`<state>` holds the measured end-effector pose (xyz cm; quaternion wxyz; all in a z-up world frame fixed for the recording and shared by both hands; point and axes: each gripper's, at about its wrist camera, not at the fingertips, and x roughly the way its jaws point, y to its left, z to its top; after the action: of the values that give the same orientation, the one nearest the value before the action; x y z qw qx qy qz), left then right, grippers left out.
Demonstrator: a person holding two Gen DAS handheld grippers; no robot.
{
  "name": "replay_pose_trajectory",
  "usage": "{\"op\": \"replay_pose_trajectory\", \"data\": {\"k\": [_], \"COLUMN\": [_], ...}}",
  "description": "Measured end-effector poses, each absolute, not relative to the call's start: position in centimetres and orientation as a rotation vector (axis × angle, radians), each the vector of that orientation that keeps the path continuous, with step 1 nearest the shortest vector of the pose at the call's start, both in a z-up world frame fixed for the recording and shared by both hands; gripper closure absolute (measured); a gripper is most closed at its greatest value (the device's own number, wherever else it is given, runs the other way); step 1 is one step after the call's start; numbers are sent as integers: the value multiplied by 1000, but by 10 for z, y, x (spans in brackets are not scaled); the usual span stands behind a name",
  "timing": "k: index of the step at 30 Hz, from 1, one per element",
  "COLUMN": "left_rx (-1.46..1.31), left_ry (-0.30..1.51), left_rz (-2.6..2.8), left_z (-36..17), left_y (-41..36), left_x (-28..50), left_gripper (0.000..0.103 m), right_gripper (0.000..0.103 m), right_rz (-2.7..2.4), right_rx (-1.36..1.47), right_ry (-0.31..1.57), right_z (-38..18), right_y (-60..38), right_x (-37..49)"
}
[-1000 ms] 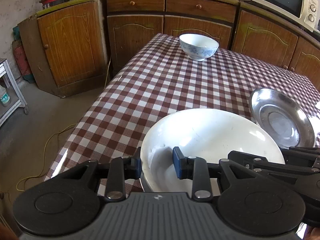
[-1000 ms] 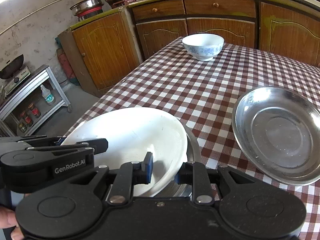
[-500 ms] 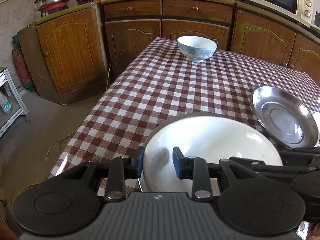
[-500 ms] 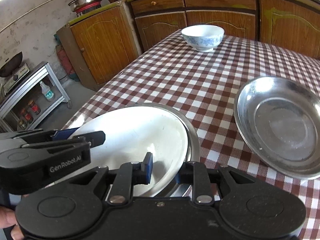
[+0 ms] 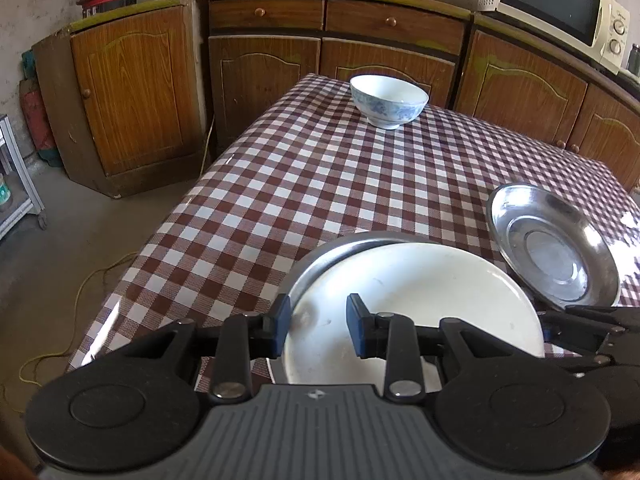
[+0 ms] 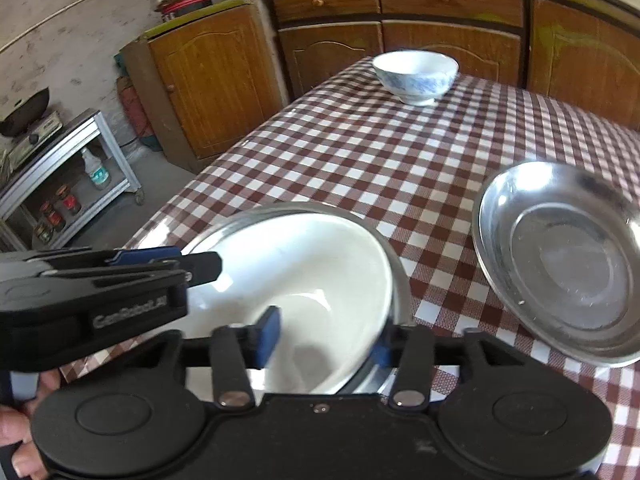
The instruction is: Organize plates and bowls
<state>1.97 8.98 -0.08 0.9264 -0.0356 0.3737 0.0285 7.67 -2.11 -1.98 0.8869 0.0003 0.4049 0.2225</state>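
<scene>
My left gripper [image 5: 317,324] sat nearest me at the table's near edge, its 2 blue-padded fingers parted with a moderate gap and straddling the near-left rim of the white plate [image 5: 416,304]; whether the pads actually pinched that rim I could not tell; my right gripper [image 6: 326,338] stood wider, 1 pad hanging over the plate's white inside and the other just outside its right edge, against the metal rim beneath, apart from the plate as far as I could see; the picture there was blurred.

The white plate [image 6: 304,264] lay inside a steel plate [image 5: 332,250], whose grey rim showed as a crescent along the far-left side; the white plate held nothing but a faint smear and shadows; in the right wrist view the same steel rim [image 6: 402,288] curved round the plate's right side.

Just beside this pair, to the right, a second steel plate [image 6: 568,260] rested on the checked tablecloth [image 5: 304,184], tilted a little in the left view and with nothing in it [image 5: 556,248].

Farther off, well apart from the plates and near the table's far end, 1 white bowl with blue pattern [image 5: 389,101] stood upright; what its inside held I could not tell; beyond it ran the wooden cabinets [image 5: 264,64], with a microwave [image 5: 556,4] on top at the right.
</scene>
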Motion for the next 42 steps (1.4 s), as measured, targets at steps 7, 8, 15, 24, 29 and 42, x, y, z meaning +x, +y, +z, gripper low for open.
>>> {"op": "replay_pose_trajectory", "data": {"k": [7, 8, 15, 24, 29, 42], "left_rx": [-89, -94, -96, -116, -129, -146], "left_ry": [758, 759, 758, 749, 744, 752], "left_rz": [64, 64, 75, 116, 127, 127], "left_z": [4, 5, 8, 13, 15, 15], "left_y": [92, 92, 93, 102, 107, 110], "left_x": [20, 20, 19, 18, 17, 16], "left_gripper": [71, 71, 68, 59, 59, 55], "right_gripper": [27, 27, 27, 33, 77, 81], "right_rz": [411, 411, 432, 419, 441, 368], "right_rx": [-56, -49, -65, -60, -102, -80], "right_ry": [740, 743, 771, 727, 731, 739], "right_z": [3, 4, -3, 3, -1, -6], "right_y": [-36, -38, -34, -36, -30, -39], "right_x": [70, 71, 65, 58, 54, 63]}}
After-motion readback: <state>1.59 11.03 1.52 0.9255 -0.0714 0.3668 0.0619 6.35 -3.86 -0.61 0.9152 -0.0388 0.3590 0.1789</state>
